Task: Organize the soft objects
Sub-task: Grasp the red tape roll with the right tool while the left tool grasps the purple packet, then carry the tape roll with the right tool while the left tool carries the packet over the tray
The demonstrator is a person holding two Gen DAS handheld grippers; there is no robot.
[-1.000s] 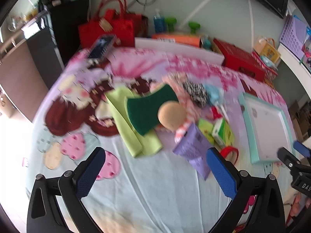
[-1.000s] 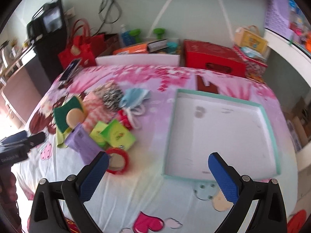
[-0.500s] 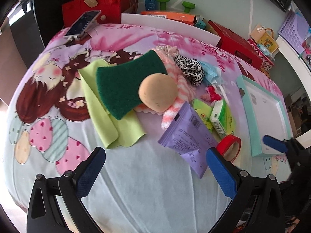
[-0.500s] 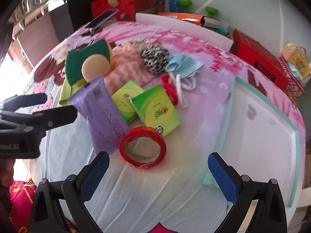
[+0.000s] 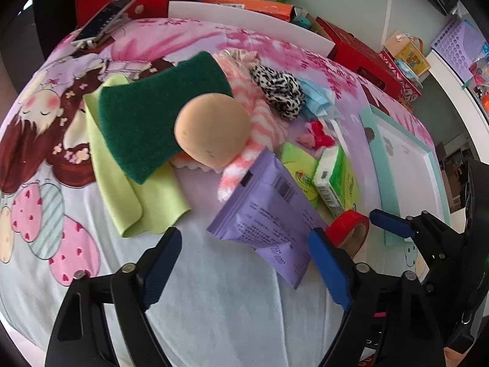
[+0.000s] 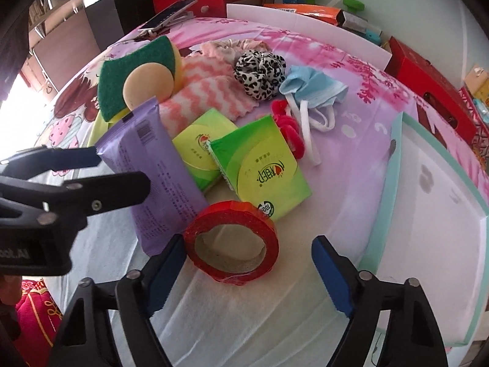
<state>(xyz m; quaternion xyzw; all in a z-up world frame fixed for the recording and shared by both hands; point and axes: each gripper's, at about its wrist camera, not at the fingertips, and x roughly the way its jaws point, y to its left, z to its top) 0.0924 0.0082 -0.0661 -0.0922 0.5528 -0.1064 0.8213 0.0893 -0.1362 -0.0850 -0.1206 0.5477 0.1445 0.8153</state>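
Observation:
A pile lies on the patterned bedsheet: green scouring sponge (image 5: 152, 116), round beige sponge (image 5: 211, 131), lime cloth (image 5: 134, 202), pink striped cloth (image 6: 201, 98), leopard scrunchie (image 6: 259, 72), blue face mask (image 6: 311, 88) and purple packet (image 5: 266, 211). My left gripper (image 5: 244, 253) hovers low over bare sheet, jaws closing, with only the packet's lower corner by its right finger. My right gripper (image 6: 249, 253) has its jaws closing around a red tape roll (image 6: 232, 241); the pads do not press it.
A white tray with a teal rim (image 6: 394, 183) lies to the right. Two green tissue packs (image 6: 262, 171) and a pink hair tie (image 6: 287, 128) sit behind the roll. A phone (image 5: 104, 18), red bags and boxes stand at the far edge.
Both grippers have sunk toward the pile and tilted down. Both pairs of jaws have narrowed. The red tape roll now lies between the right fingers.

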